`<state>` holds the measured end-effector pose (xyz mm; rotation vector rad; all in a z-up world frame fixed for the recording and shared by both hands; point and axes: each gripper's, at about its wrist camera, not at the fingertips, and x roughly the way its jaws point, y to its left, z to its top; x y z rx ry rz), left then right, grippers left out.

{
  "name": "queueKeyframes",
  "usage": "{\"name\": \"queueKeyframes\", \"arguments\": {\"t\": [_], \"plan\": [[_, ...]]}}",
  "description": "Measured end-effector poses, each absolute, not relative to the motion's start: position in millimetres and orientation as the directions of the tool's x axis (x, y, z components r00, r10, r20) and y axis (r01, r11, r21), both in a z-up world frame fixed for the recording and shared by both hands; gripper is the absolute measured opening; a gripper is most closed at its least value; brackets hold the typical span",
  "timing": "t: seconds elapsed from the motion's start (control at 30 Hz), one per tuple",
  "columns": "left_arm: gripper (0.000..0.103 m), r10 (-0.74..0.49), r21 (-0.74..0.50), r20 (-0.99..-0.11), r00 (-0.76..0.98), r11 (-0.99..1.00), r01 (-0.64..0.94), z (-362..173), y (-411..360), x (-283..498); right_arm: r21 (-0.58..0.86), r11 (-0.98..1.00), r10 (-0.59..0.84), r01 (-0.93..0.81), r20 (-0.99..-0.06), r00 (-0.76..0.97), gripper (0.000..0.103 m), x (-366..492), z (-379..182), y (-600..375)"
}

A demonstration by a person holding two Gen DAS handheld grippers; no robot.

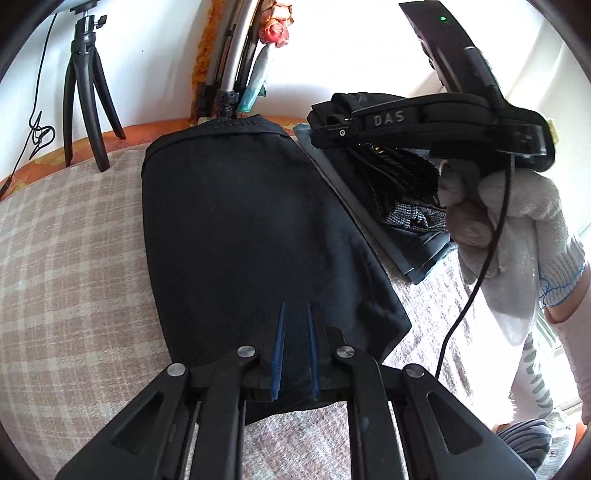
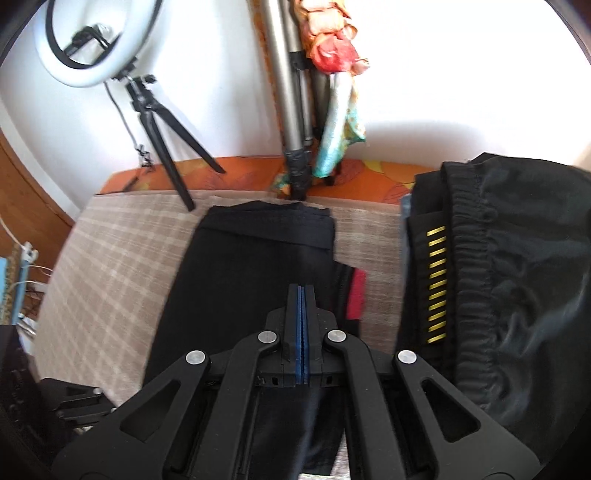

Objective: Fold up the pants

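Jaws of the left gripper [image 1: 295,314]: blue pads a narrow gap apart, with a fold of the pants [image 1: 236,221] running between them; whether the pads press the cloth cannot be told. Left wrist view: pants are black, folded to a long panel, lying on the checked bed cover [image 1: 74,240], hemmed end at the far edge near a small black tripod [image 1: 86,99]. Right of the pants, touching their edge, sits a stack of folded clothes [image 1: 399,214], dark with a tweed piece showing. Above that stack hangs the right gripper [image 1: 436,129], held in a gloved hand [image 1: 517,229]; a black cable drops from it. Silver tripod legs [image 1: 232,55] and a floral cloth [image 1: 273,33] stand at the wall behind.

Jaws of the right gripper [image 2: 302,295]: pads together, nothing visible between them. Right wrist view: gripper is over the near part of the pants [image 2: 251,277], which lie lengthwise on the bed cover [image 2: 110,258]. A red patch [image 2: 356,295] shows at the pants' right edge. Further right, apart from the pants, is the clothes stack [image 2: 498,277]; top garment black, elastic waistband, yellow dashes. Ring light [image 2: 92,40] on the small tripod at back left.
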<state>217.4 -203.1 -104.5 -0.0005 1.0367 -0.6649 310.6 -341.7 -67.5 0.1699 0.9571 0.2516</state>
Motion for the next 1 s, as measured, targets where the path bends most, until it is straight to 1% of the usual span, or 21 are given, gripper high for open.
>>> {"name": "queueKeyframes", "arguments": {"t": [0.07, 0.1, 0.17, 0.23, 0.33, 0.4, 0.47, 0.53, 0.63, 0.67, 0.7, 0.77, 0.83, 0.87, 0.9, 1.0], "plan": [[0.009, -0.503, -0.296, -0.797, 0.335, 0.808, 0.509, -107, -196, 216, 0.202, 0.962, 0.270, -0.182, -0.781, 0.563, 0.001, 310, -70, -326], [0.009, -0.506, -0.306, -0.796, 0.333, 0.811, 0.499, -109, -191, 216, 0.181, 0.963, 0.262, -0.197, -0.789, 0.555, 0.003, 314, -73, -319], [0.009, -0.511, -0.326, -0.794, 0.328, 0.815, 0.480, -113, -181, 215, 0.192, 0.961, 0.269, -0.197, -0.802, 0.533, 0.009, 327, -79, -310], [0.009, -0.503, -0.323, -0.799, 0.329, 0.821, 0.472, -117, -173, 213, 0.157, 0.973, 0.226, -0.171, -0.810, 0.540, 0.018, 342, -85, -304], [0.009, -0.498, -0.325, -0.808, 0.315, 0.822, 0.467, -124, -168, 209, 0.100, 0.989, 0.144, -0.111, -0.830, 0.539, 0.018, 364, -97, -303], [0.009, -0.491, -0.313, -0.812, 0.314, 0.822, 0.476, -127, -168, 207, 0.102, 0.994, 0.107, -0.039, -0.850, 0.516, 0.018, 376, -107, -312], [0.009, -0.482, -0.295, -0.817, 0.317, 0.821, 0.489, -128, -169, 201, 0.125, 0.992, 0.106, 0.003, -0.861, 0.497, 0.018, 383, -114, -321], [0.009, -0.478, -0.286, -0.819, 0.318, 0.819, 0.497, -130, -172, 199, 0.130, 0.991, 0.107, 0.014, -0.868, 0.484, 0.015, 386, -120, -327], [0.009, -0.475, -0.280, -0.819, 0.321, 0.820, 0.500, -130, -174, 199, 0.114, 0.993, 0.089, 0.023, -0.870, 0.484, 0.015, 387, -120, -325], [0.009, -0.473, -0.278, -0.820, 0.323, 0.822, 0.497, -129, -174, 198, 0.113, 0.993, 0.086, 0.026, -0.869, 0.487, 0.017, 385, -117, -324], [0.009, -0.469, -0.276, -0.820, 0.327, 0.825, 0.494, -127, -175, 199, 0.124, 0.992, 0.093, 0.030, -0.865, 0.493, 0.020, 380, -111, -325], [0.009, -0.464, -0.268, -0.817, 0.343, 0.832, 0.486, -121, -173, 201, 0.173, 0.985, 0.134, 0.029, -0.848, 0.513, 0.032, 362, -98, -327], [0.009, -0.468, -0.266, -0.807, 0.360, 0.833, 0.485, -112, -168, 201, 0.231, 0.973, 0.194, 0.005, -0.830, 0.522, 0.053, 342, -89, -328], [0.009, -0.468, -0.266, -0.804, 0.367, 0.835, 0.482, -110, -165, 201, 0.260, 0.966, 0.227, -0.011, -0.823, 0.521, 0.059, 329, -86, -329], [0.009, -0.466, -0.264, -0.802, 0.374, 0.838, 0.477, -107, -162, 204, 0.281, 0.960, 0.249, -0.017, -0.820, 0.515, 0.067, 314, -84, -331], [0.009, -0.474, -0.284, -0.796, 0.375, 0.841, 0.460, -103, -157, 213, 0.296, 0.955, 0.260, -0.010, -0.821, 0.508, 0.068, 279, -86, -339]]}}
